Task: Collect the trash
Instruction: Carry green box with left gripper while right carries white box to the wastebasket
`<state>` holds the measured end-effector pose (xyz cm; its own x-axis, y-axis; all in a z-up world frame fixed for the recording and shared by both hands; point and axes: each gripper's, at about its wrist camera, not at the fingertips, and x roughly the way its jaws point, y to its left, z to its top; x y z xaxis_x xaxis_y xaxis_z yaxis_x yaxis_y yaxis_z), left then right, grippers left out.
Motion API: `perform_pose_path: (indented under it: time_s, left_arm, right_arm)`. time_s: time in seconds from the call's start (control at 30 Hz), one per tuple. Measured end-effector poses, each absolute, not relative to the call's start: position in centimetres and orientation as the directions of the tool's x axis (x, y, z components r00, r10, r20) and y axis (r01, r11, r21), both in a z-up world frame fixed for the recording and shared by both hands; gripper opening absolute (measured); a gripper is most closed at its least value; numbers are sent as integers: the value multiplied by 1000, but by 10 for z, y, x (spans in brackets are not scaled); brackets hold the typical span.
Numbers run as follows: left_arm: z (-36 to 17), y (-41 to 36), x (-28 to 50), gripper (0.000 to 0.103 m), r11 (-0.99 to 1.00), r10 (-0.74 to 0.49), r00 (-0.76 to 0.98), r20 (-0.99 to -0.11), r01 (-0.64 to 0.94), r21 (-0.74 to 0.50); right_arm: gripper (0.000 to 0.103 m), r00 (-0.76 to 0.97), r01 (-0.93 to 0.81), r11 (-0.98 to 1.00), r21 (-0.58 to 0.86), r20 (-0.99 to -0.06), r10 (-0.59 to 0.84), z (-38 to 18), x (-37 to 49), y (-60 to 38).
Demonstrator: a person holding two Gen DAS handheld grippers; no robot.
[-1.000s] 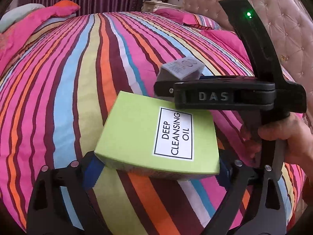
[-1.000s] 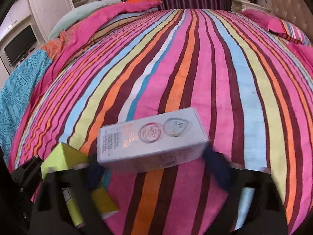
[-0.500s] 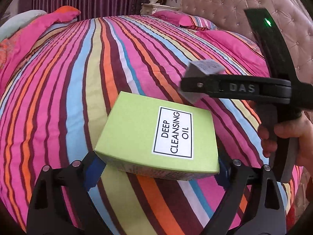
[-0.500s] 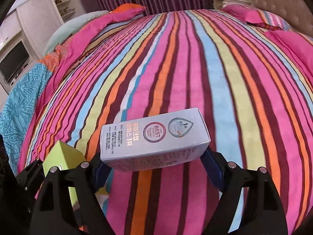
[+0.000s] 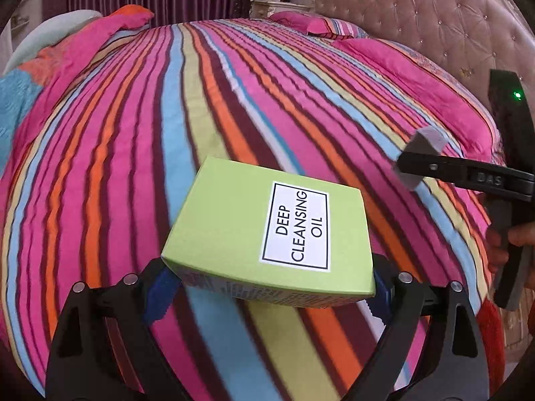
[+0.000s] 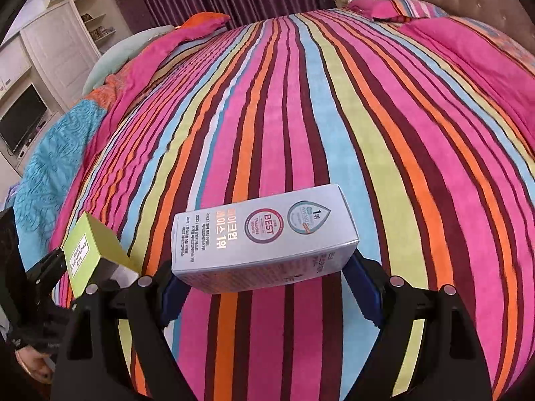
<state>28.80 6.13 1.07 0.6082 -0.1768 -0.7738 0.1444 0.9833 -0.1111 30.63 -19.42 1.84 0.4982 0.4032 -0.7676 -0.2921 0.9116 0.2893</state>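
Note:
My left gripper (image 5: 271, 284) is shut on a lime green box (image 5: 254, 234) labelled "DEEP CLEANSING OIL" and holds it above the striped bed. My right gripper (image 6: 264, 280) is shut on a silver-grey box (image 6: 260, 237) with Korean print and holds it above the bed too. The right gripper shows at the right edge of the left wrist view, with the end of the grey box (image 5: 424, 148) in it. The green box also shows at the lower left of the right wrist view (image 6: 90, 254).
The striped bedspread (image 6: 301, 107) fills both views. Pink pillows (image 5: 314, 26) and a tufted headboard (image 5: 418, 16) stand at the far right. A folded pink and blue quilt (image 6: 67, 153) lies along the left. White cabinets with a screen (image 6: 23, 120) stand beyond.
Both grippers have drawn back and up from the bed with their boxes. The right gripper has moved away to the right of the left one.

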Motion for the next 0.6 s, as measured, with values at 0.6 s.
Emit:
perform_pose_path:
  time_s: [0.6]
  left_arm:
    - [2, 64, 101, 89, 978, -209, 570, -795, 109, -179]
  right_arm:
    - [78, 439, -294, 890, 349, -778, 450, 20, 131, -208]
